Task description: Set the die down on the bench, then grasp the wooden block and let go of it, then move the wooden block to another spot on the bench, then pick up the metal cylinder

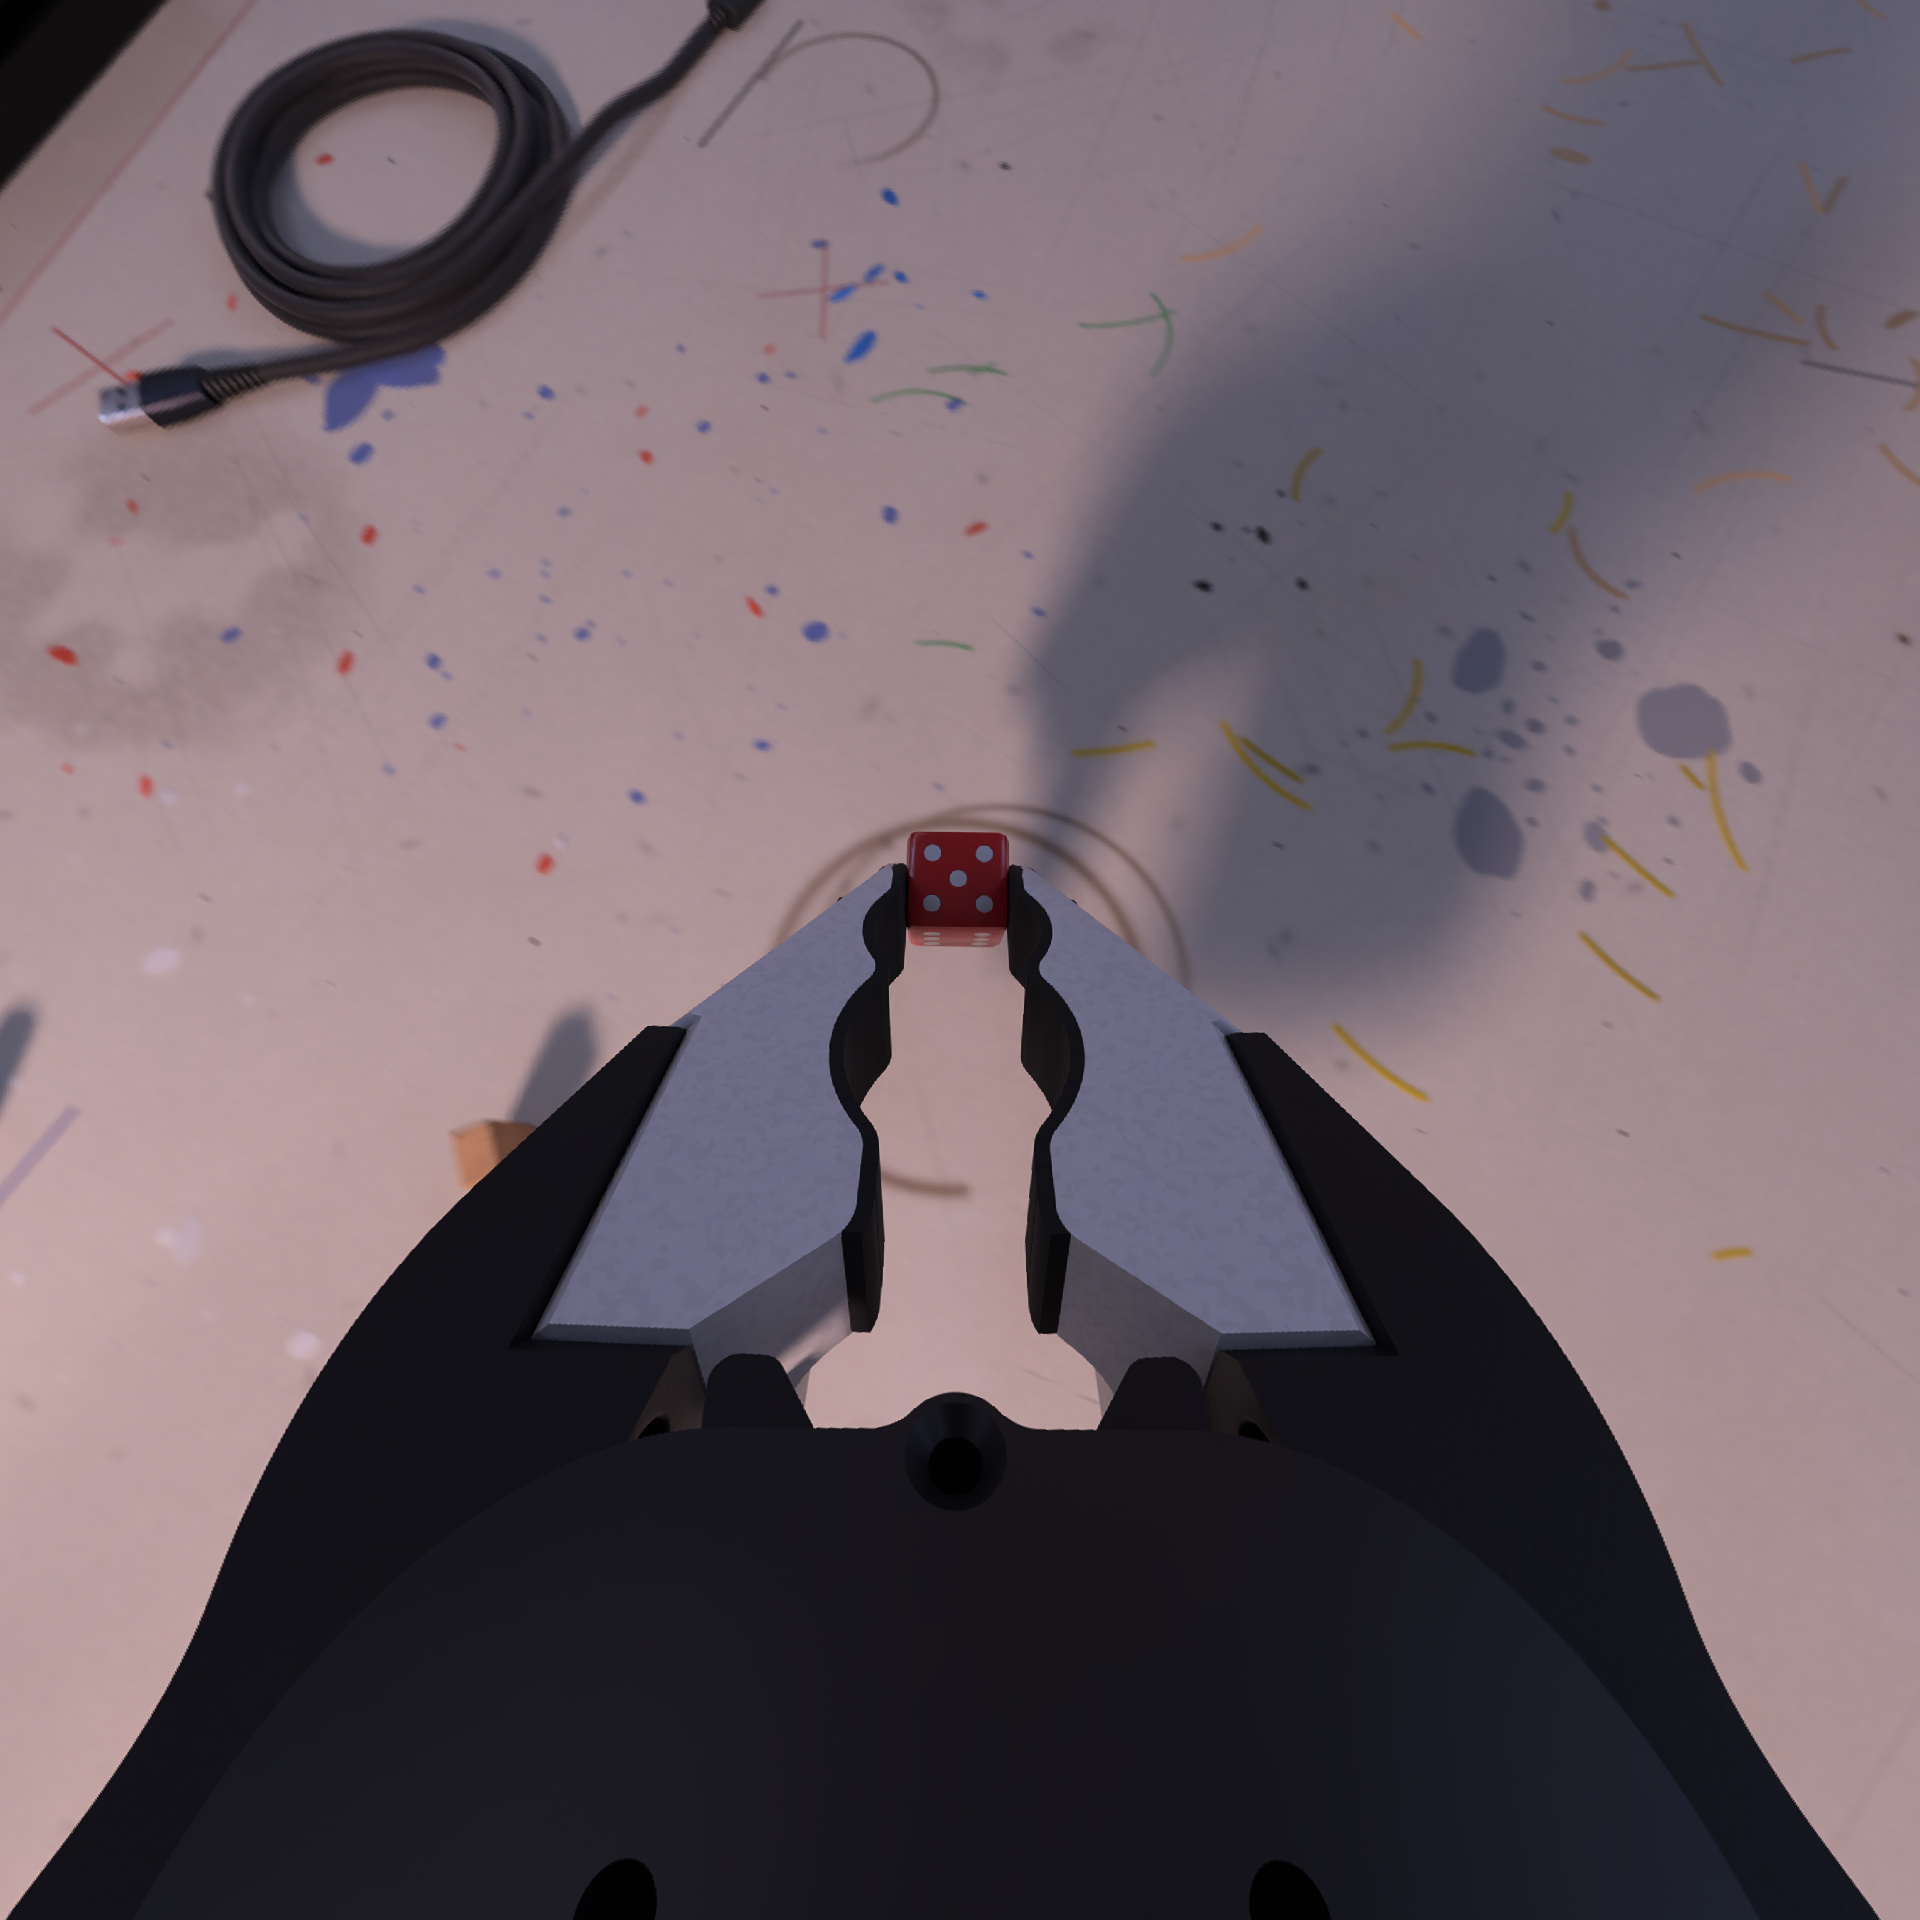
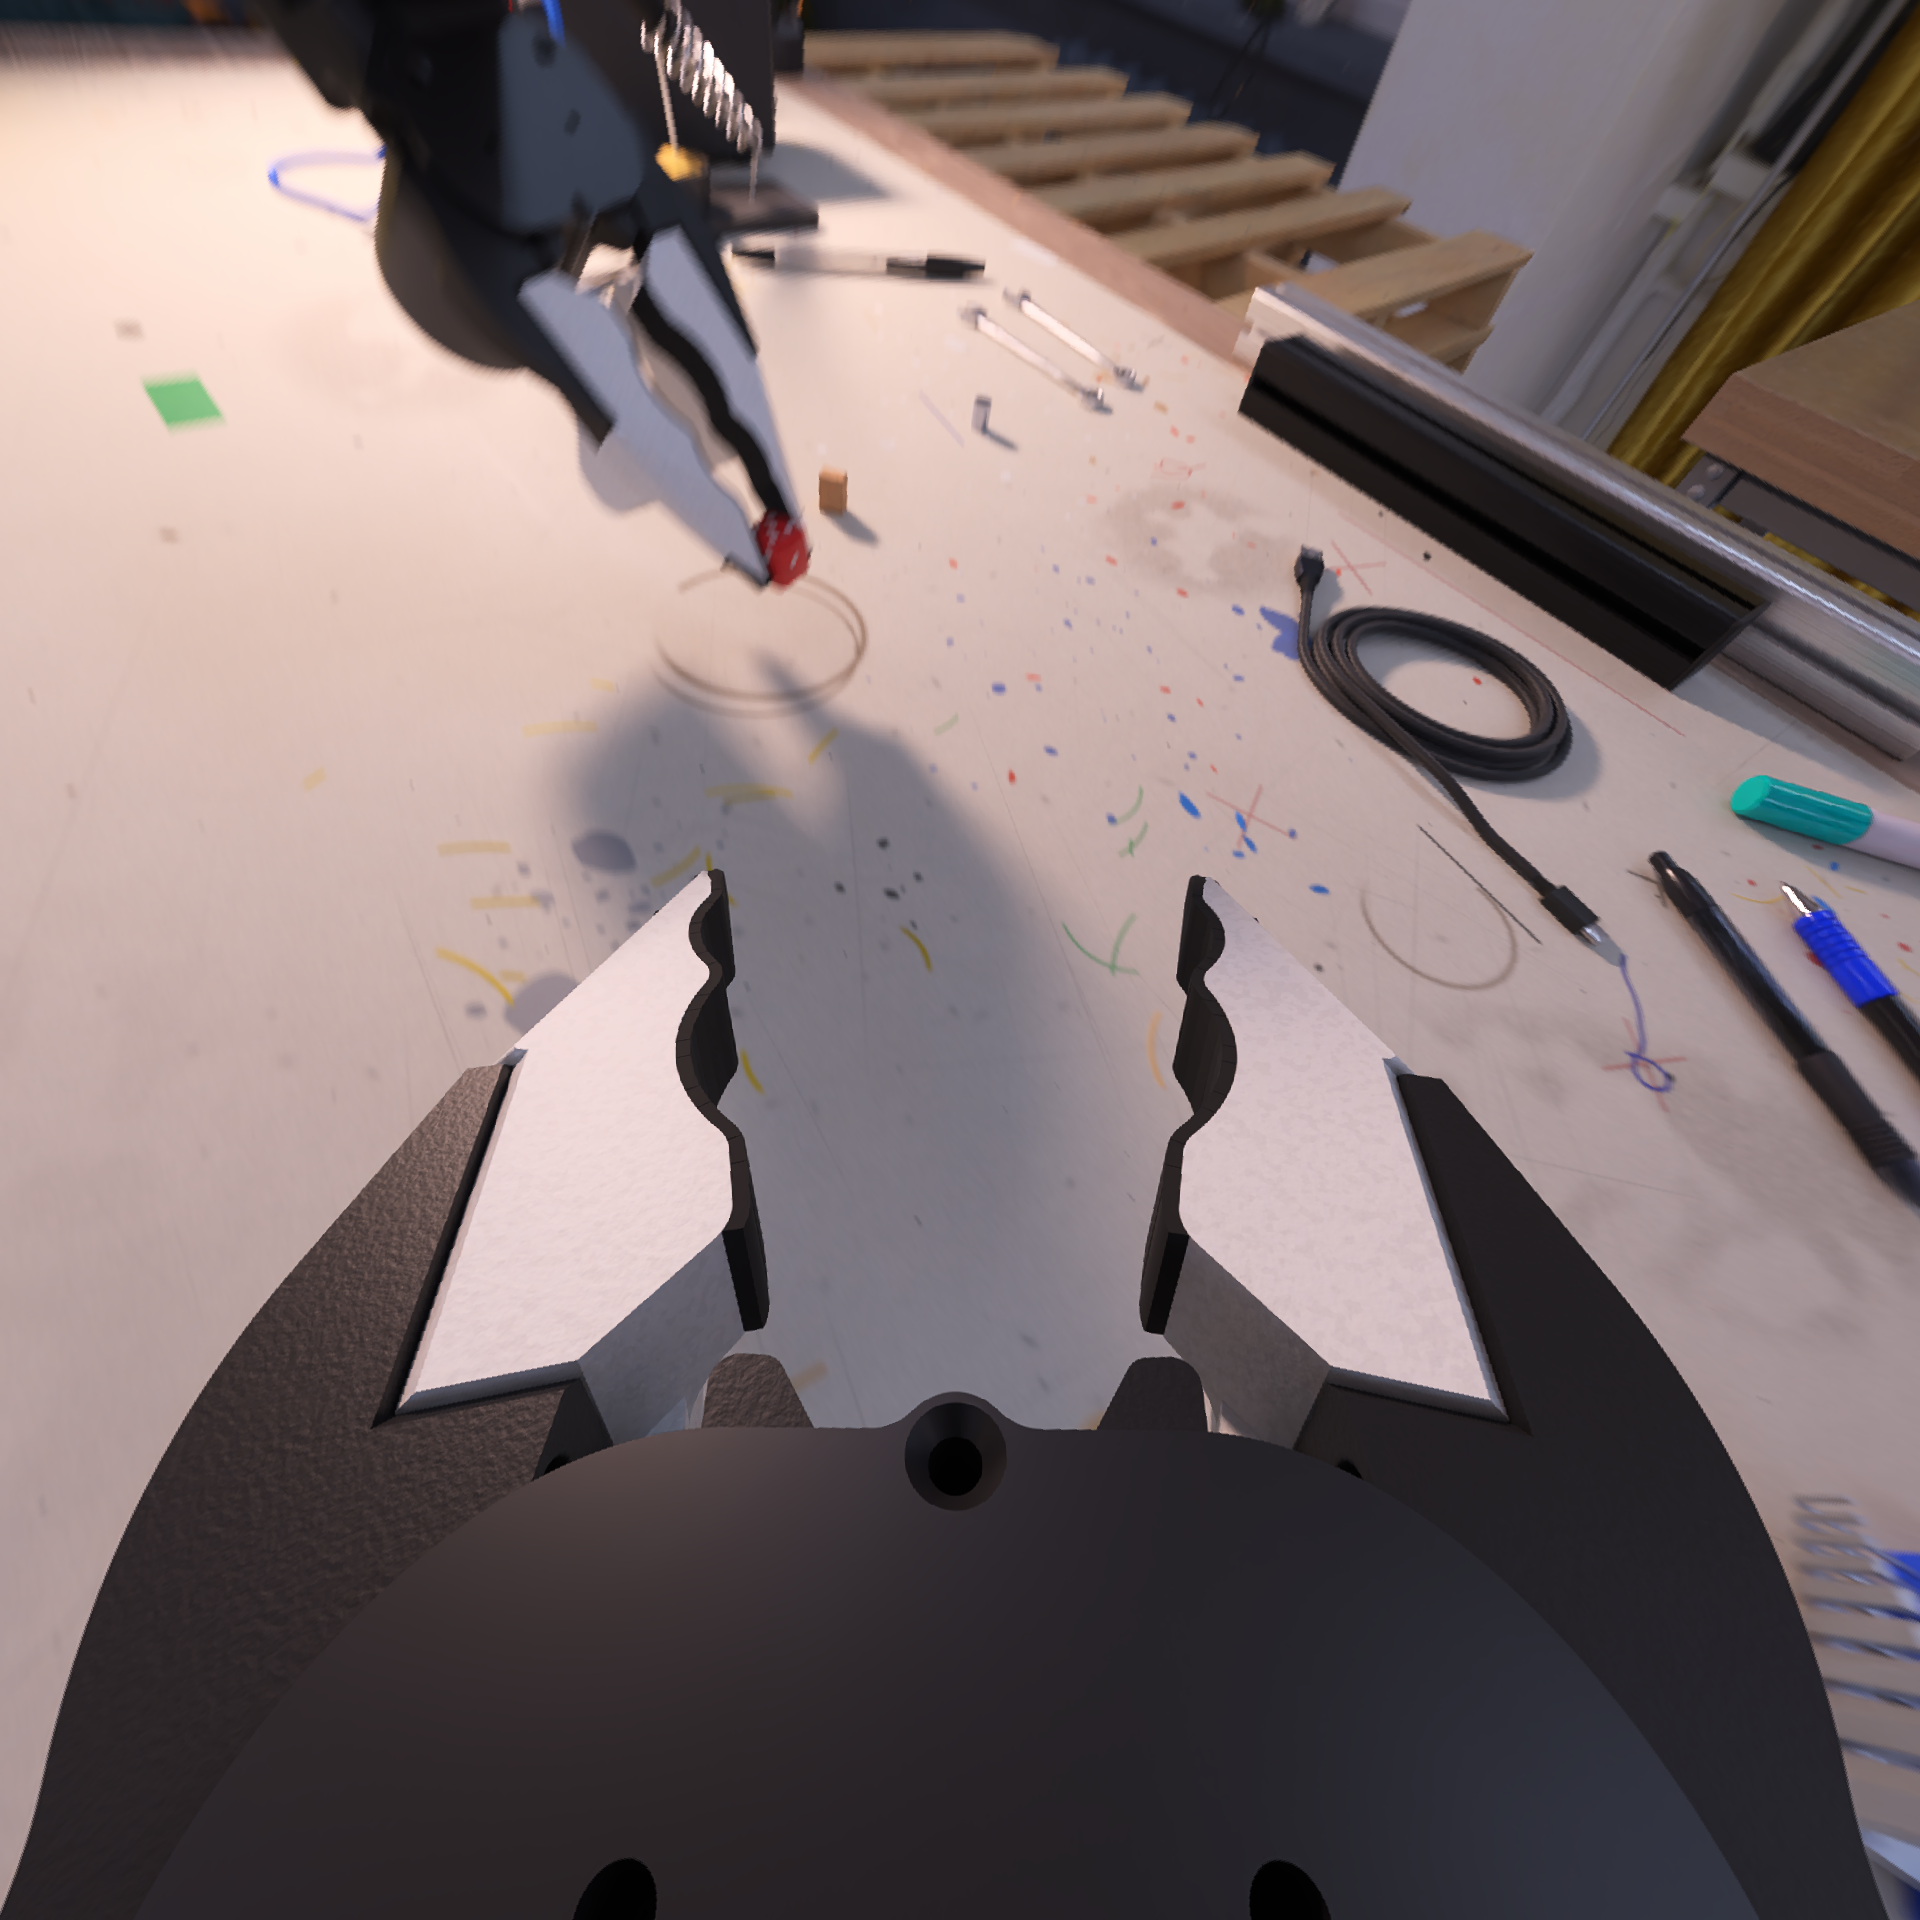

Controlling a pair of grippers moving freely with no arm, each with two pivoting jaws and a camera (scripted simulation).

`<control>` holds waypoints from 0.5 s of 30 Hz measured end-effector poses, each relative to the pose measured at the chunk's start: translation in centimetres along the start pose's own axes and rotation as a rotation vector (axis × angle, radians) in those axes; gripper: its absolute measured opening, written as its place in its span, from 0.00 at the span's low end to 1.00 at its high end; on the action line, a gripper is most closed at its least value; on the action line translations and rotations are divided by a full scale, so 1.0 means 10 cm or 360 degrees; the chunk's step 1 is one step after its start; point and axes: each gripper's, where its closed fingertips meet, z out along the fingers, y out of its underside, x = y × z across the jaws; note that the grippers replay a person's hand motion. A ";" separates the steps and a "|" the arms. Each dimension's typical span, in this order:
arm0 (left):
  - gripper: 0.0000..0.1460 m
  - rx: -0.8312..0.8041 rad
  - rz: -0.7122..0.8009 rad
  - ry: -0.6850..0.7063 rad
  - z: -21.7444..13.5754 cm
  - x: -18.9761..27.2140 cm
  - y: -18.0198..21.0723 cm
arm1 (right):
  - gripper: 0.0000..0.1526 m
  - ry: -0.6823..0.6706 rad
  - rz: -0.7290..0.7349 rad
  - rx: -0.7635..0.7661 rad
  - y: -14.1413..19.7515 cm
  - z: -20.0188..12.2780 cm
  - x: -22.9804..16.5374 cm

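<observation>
My left gripper (image 1: pixel 956 906) is shut on a red die with white pips (image 1: pixel 957 871), held at the fingertips low over a pencilled ring on the bench (image 1: pixel 520 831). In the right wrist view the left gripper (image 2: pixel 771 561) tilts down with the die (image 2: pixel 784 548) at its tip. A small wooden block (image 2: pixel 832 490) stands just beyond it, and its corner shows in the left wrist view (image 1: pixel 480 1145). A small grey metal piece (image 2: pixel 983 414), likely the cylinder, stands farther back. My right gripper (image 2: pixel 956 894) is open and empty above the bench.
A coiled black cable (image 1: pixel 384 177) lies far left, also seen in the right wrist view (image 2: pixel 1444 686). Pens (image 2: pixel 1787 1029) and a teal-capped marker (image 2: pixel 1808 810) lie at the right. A black rail (image 2: pixel 1486 499) runs along the bench edge. Metal tools (image 2: pixel 1049 348) and a green patch (image 2: pixel 182 400) lie farther back.
</observation>
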 end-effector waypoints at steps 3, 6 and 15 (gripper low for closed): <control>0.13 0.0001 -0.0039 0.0003 -0.04 0.24 0.12 | 0.57 0.0028 0.0134 0.0084 -0.07 0.16 -0.12; 0.13 -0.0018 -0.0064 0.0002 -0.05 0.36 0.23 | 0.63 0.0033 0.0176 0.0043 0.00 0.34 -0.26; 0.13 -0.0080 -0.0067 -0.0032 0.05 0.37 0.37 | 0.59 0.0151 0.0178 0.0071 -0.02 0.48 -0.21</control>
